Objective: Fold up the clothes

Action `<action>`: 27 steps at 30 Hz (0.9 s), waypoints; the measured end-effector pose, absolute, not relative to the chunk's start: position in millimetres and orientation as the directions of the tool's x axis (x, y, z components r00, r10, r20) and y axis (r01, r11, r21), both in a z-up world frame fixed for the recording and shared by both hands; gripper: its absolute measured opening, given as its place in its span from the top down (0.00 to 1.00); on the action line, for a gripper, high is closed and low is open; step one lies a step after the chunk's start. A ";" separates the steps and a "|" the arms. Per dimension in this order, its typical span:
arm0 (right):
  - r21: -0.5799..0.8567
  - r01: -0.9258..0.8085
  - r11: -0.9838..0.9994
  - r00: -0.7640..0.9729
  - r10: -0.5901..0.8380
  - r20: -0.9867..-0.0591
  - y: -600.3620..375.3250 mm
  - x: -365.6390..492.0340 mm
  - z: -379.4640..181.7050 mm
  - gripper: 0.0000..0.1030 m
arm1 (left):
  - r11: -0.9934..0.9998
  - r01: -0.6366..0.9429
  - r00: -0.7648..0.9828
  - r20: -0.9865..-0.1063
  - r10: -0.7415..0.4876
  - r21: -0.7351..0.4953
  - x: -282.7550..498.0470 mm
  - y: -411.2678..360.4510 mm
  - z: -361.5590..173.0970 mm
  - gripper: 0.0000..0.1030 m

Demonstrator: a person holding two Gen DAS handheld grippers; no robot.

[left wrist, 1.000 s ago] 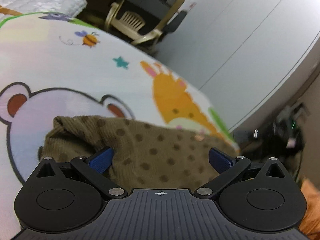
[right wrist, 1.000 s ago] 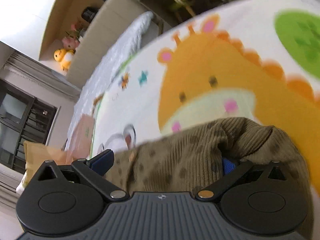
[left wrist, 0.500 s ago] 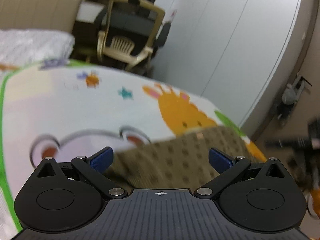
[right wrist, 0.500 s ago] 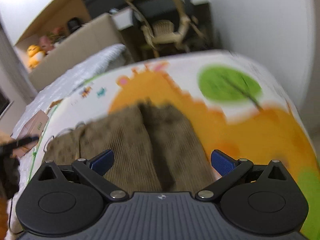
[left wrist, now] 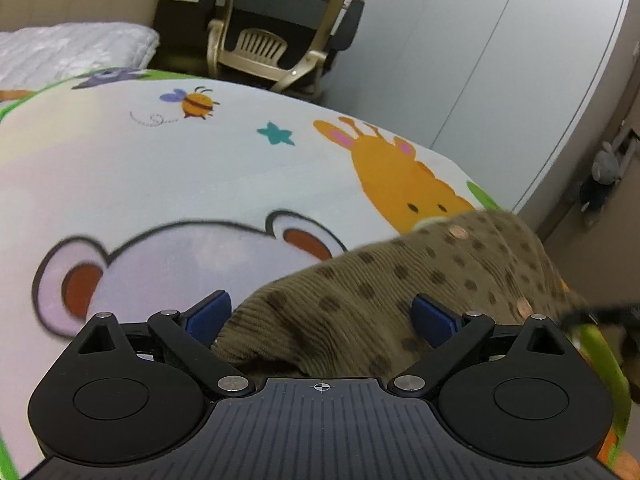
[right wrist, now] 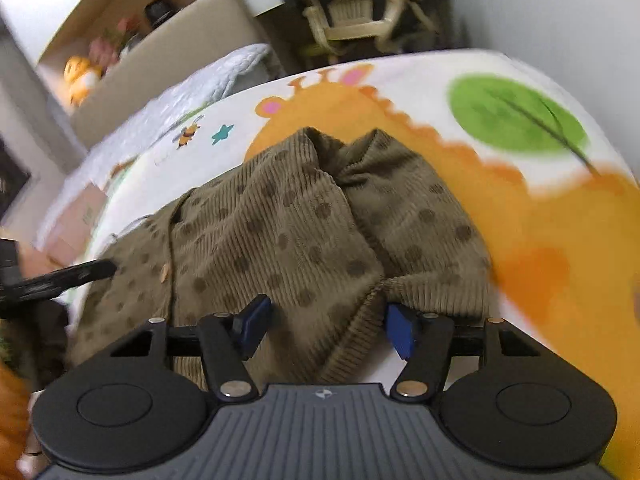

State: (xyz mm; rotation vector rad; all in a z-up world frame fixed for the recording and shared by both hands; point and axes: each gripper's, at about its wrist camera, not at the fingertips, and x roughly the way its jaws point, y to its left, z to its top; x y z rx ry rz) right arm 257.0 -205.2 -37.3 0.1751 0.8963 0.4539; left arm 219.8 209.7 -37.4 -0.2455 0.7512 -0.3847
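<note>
- Cartoon-printed bedding covered the bed I worked over, white with a bear, a bee, a star, an orange giraffe and a green leaf; it looked soft and yielding, so nothing firm lay under the cloth.
- Beyond the far edge stood a beige office chair, pale wardrobe doors ran along the right, and a quilted white cover lay far left.
- On the near part of the bed lay the brown dotted cardigan, ribbed, buttoned down its left side, its far end bunched into two humps over the giraffe.
- My right tool was closing with the ribbed hem between its blue pads, which did not yet touch it.
- My left tool stood spread wide, a rounded edge of the cardigan between its fingers, nothing pinched.
- Risk, as I judged it: the right pads could catch only the top layer or slip off the thick hem, and the fold would come out skewed.
- Another risk: the bunched far end might drag along and crease, or the bedding might get nipped with the knit.
</note>
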 end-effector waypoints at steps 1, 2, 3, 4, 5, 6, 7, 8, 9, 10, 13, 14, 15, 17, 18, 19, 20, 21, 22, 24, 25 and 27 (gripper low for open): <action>0.302 -0.324 0.897 0.546 0.438 -0.714 -197.5 273.0 -38.0 0.39 | 0.902 0.251 0.660 -0.619 -0.425 -0.351 214.0 208.9 -36.3 0.05; 0.270 -0.339 0.901 0.555 0.423 -0.716 -189.7 289.6 -38.9 0.39 | 0.900 0.256 0.654 -0.623 -0.429 -0.352 207.5 207.2 -35.3 0.06; 0.245 -0.355 0.902 0.564 0.416 -0.713 -182.0 303.4 -38.9 0.39 | 0.897 0.264 0.646 -0.625 -0.438 -0.355 199.3 204.2 -34.4 0.06; 0.223 -0.371 0.901 0.574 0.411 -0.708 -174.2 316.5 -38.6 0.39 | 0.892 0.273 0.639 -0.625 -0.449 -0.361 191.0 201.4 -33.5 0.06; 0.199 -0.387 0.900 0.583 0.407 -0.703 -166.5 329.5 -38.3 0.39 | 0.884 0.284 0.630 -0.622 -0.464 -0.372 182.1 198.9 -32.9 0.06; 0.176 -0.402 0.898 0.593 0.402 -0.698 -158.8 342.5 -38.0 0.39 | 0.873 0.294 0.621 -0.617 -0.484 -0.389 172.5 194.8 -32.6 0.06; 0.152 -0.404 0.902 0.605 0.388 -0.695 -154.5 350.6 -37.6 0.38 | 0.859 0.305 0.609 -0.609 -0.509 -0.412 163.6 188.1 -32.4 0.06; 0.128 -0.401 0.907 0.619 0.371 -0.692 -151.2 357.3 -37.1 0.35 | 0.843 0.316 0.596 -0.600 -0.533 -0.435 154.8 181.3 -32.1 0.06; 0.104 -0.398 0.912 0.632 0.354 -0.689 -147.9 364.0 -36.7 0.33 | 0.827 0.326 0.584 -0.591 -0.557 -0.458 146.0 174.6 -31.9 0.06; 0.079 -0.394 0.916 0.645 0.337 -0.686 -144.6 370.7 -36.2 0.32 | 0.808 0.339 0.568 -0.580 -0.584 -0.482 137.8 167.1 -32.0 0.06; -0.021 -0.388 0.922 0.680 0.271 -0.682 -147.4 364.7 -33.7 0.27 | 0.724 0.401 0.489 -0.536 -0.688 -0.561 119.6 137.5 -34.1 0.06; -0.090 -0.397 0.914 0.694 0.234 -0.681 -149.9 357.0 -35.4 0.22 | 0.702 0.423 0.462 -0.530 -0.711 -0.573 115.5 128.7 -34.0 0.06; -0.164 -0.405 0.899 0.709 0.196 -0.677 -152.5 348.4 -37.7 0.18 | 0.683 0.440 0.439 -0.524 -0.730 -0.583 112.2 121.4 -33.2 0.06; -0.265 -0.410 0.873 0.737 0.147 -0.659 -160.8 330.5 -40.8 0.14 | 0.666 0.459 0.419 -0.518 -0.746 -0.588 110.6 117.1 -27.2 0.06; -0.279 -0.401 0.873 0.745 0.134 -0.653 -167.2 322.1 -39.3 0.12 | 0.658 0.469 0.410 -0.515 -0.753 -0.590 109.8 115.0 -24.2 0.05; -0.293 -0.392 0.872 0.753 0.121 -0.646 -173.5 313.6 -37.8 0.12 | 0.650 0.476 0.403 -0.510 -0.760 -0.592 109.3 114.3 -20.7 0.05; -0.308 -0.382 0.872 0.761 0.108 -0.640 -179.8 305.2 -36.2 0.12 | 0.646 0.476 0.409 -0.500 -0.763 -0.596 109.7 118.5 -15.6 0.05; -0.322 -0.372 0.871 0.769 0.095 -0.632 -186.1 296.8 -34.7 0.12 | 0.643 0.480 0.418 -0.488 -0.766 -0.597 109.4 123.5 -9.9 0.04; -0.336 -0.363 0.869 0.776 0.082 -0.625 -192.5 288.4 -33.2 0.12 | 0.643 0.487 0.433 -0.476 -0.765 -0.591 109.0 128.5 -3.6 0.04; -0.296 -0.377 0.878 0.781 0.129 -0.611 -197.6 265.7 -24.5 0.12 | 0.664 0.496 0.478 -0.462 -0.747 -0.560 109.7 137.0 7.8 0.03; -0.272 -0.400 0.875 0.781 0.170 -0.601 -196.7 253.6 -19.9 0.12 | 0.680 0.490 0.505 -0.458 -0.732 -0.546 111.3 141.2 13.5 0.03; -0.227 -0.451 0.863 0.776 0.253 -0.578 -192.8 231.4 -11.6 0.12 | 0.714 0.457 0.562 -0.451 -0.694 -0.529 119.1 144.1 20.5 0.02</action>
